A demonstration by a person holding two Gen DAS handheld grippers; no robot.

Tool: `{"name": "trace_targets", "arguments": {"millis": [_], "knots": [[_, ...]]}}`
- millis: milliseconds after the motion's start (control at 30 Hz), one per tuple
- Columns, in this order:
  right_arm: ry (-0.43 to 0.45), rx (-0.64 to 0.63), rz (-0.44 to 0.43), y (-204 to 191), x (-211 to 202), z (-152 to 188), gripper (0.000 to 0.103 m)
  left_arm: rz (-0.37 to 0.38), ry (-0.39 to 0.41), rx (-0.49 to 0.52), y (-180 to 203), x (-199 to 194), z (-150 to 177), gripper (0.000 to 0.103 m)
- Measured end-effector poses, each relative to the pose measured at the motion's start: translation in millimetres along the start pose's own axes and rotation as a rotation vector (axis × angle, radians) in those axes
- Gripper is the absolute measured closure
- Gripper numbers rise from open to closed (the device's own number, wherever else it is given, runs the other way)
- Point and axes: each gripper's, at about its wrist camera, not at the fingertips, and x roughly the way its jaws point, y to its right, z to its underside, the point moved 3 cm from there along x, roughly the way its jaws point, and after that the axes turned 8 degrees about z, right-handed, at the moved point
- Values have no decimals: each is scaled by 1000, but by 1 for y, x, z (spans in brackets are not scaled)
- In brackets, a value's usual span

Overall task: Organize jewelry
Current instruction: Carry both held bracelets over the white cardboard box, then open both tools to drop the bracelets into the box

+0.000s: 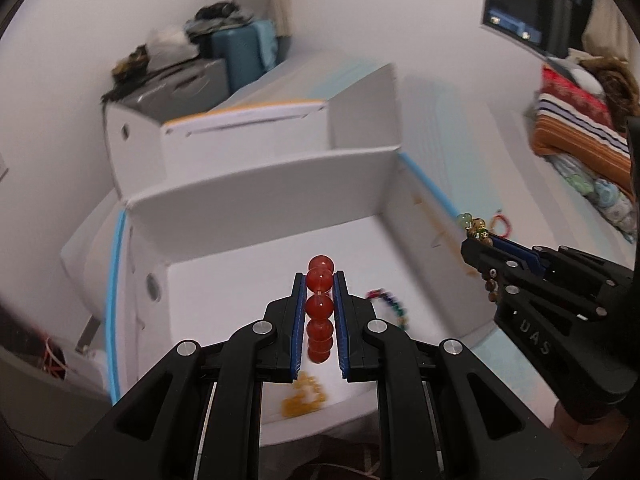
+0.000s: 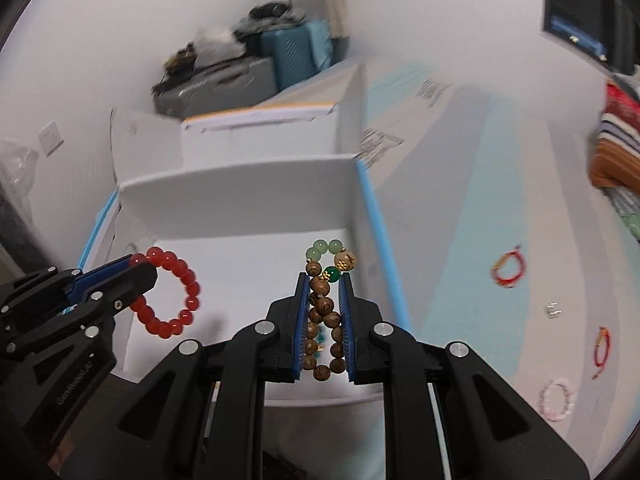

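My left gripper point(image 1: 320, 280) is shut on a red bead bracelet point(image 1: 319, 312) and holds it above the open white box point(image 1: 260, 208). The same bracelet hangs as a ring in the right wrist view point(image 2: 172, 292). My right gripper point(image 2: 323, 278) is shut on a brown wooden bead bracelet point(image 2: 324, 312) with green beads, over the box's right side point(image 2: 362, 216). In the left wrist view the right gripper point(image 1: 472, 240) sits at the box's right wall. A yellow bead bracelet point(image 1: 304, 400) and a multicoloured bracelet point(image 1: 390, 304) lie on the box floor.
On the table right of the box lie a red cord bracelet point(image 2: 508, 270), another red one point(image 2: 602, 346), a pink bead bracelet point(image 2: 557, 400) and a small clear piece point(image 2: 552, 309). Another white box point(image 1: 248, 120) stands behind. Folded fabrics point(image 1: 580, 136) lie at the far right.
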Motion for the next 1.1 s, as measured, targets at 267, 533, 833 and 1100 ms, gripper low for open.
{"name": "trace_targets", "arguments": {"millis": [267,533,833,1100], "knots": [[-131,-39,-3,-31,42,10,89,-57,-69,-56,-44,29,17,90],[-192,-43,22,-35,63,16,89,-49,-109,-62,-51,46,26,90],[-207,-40,25,-35,71,17,80,-67,-131,-73,-54,53,28,88],[-153,-16,-8,-24,46,10,43,-106,-69,-79,-51,31,20,43]]}}
